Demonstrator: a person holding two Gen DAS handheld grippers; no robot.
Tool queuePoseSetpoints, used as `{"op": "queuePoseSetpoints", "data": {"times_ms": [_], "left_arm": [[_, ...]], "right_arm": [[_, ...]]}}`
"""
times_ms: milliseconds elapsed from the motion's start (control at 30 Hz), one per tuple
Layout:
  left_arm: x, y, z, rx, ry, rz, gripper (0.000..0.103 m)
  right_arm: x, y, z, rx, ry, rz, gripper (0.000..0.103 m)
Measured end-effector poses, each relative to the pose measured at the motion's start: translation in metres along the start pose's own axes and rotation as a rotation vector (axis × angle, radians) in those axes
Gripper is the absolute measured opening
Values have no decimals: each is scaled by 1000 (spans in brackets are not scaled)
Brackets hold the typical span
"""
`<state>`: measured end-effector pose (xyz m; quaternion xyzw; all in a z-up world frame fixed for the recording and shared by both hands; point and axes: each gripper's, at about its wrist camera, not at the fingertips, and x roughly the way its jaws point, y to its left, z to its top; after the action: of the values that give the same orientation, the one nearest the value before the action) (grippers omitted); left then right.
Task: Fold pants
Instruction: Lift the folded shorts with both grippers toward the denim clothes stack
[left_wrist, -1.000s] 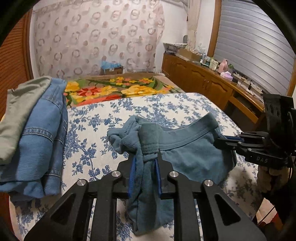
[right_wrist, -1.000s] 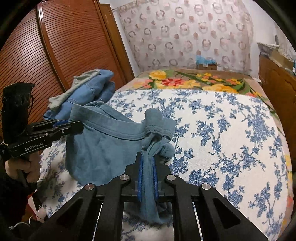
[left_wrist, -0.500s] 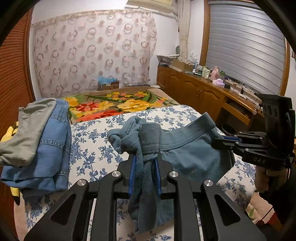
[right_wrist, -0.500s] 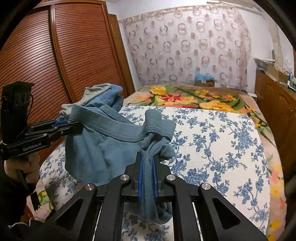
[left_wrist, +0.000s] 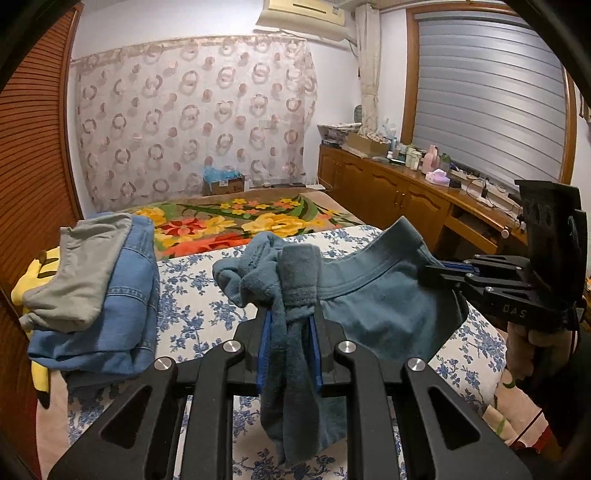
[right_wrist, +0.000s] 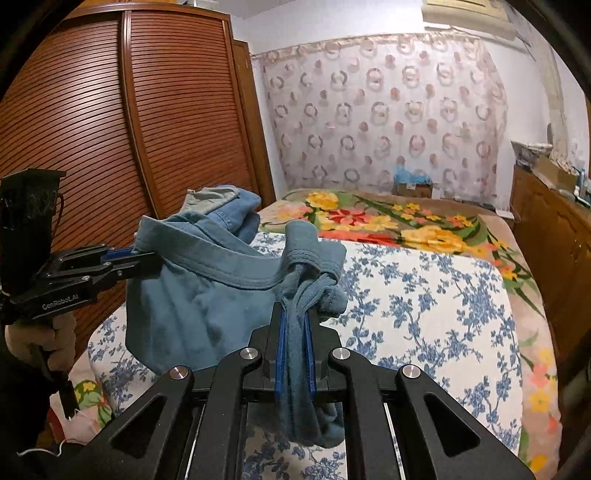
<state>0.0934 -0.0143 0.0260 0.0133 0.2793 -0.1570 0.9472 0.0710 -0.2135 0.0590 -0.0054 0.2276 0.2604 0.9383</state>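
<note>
The teal pants (left_wrist: 373, 306) hang in the air between the two tools, clear of the floral bedsheet (left_wrist: 192, 306) below, with the waistband stretched as a sagging line from one tool to the other. The left tool (left_wrist: 290, 332) is clenched on a bunched corner of the waistband, cloth spilling out above and below its blue pads. The right tool (right_wrist: 295, 347) is likewise clenched on the opposite corner (a thick wad of fabric fills the gap, so neither pair of jaws meets fully).

In the left wrist view the waistband runs from the near tool toward 2 o'clock, ending at the right tool (left_wrist: 439, 271), gripped by a hand (left_wrist: 535, 347). In the right wrist view it runs toward 10 o'clock to the left tool (right_wrist: 144, 256). So the garment's long axis for now is the waistband, crosswise between the tools, and the legs drop out of sight below both.

That crosswise span is what the coming move turns on, I judge: either the two corners are brought together to halve the pants, or the cloth is laid flat on the open sheet at 12 o'clock. A stack of folded jeans (left_wrist: 122, 295), with a grey garment (left_wrist: 79, 273) on top, sits at 10 o'clock from the left tool, well apart from the pants, so the left side has less free bed.
</note>
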Motion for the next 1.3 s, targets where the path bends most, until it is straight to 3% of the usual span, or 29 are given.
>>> {"op": "queuePoseSetpoints", "data": {"times_ms": [567,1300], "left_arm": [[-11,25,38,-14,-31,85,19],[-9,113,64,-91,-66,223,19]], "right_arm": [[32,-6,59,-58,-36,61,9],[156,-10,137,-162,-85,168,9]]}}
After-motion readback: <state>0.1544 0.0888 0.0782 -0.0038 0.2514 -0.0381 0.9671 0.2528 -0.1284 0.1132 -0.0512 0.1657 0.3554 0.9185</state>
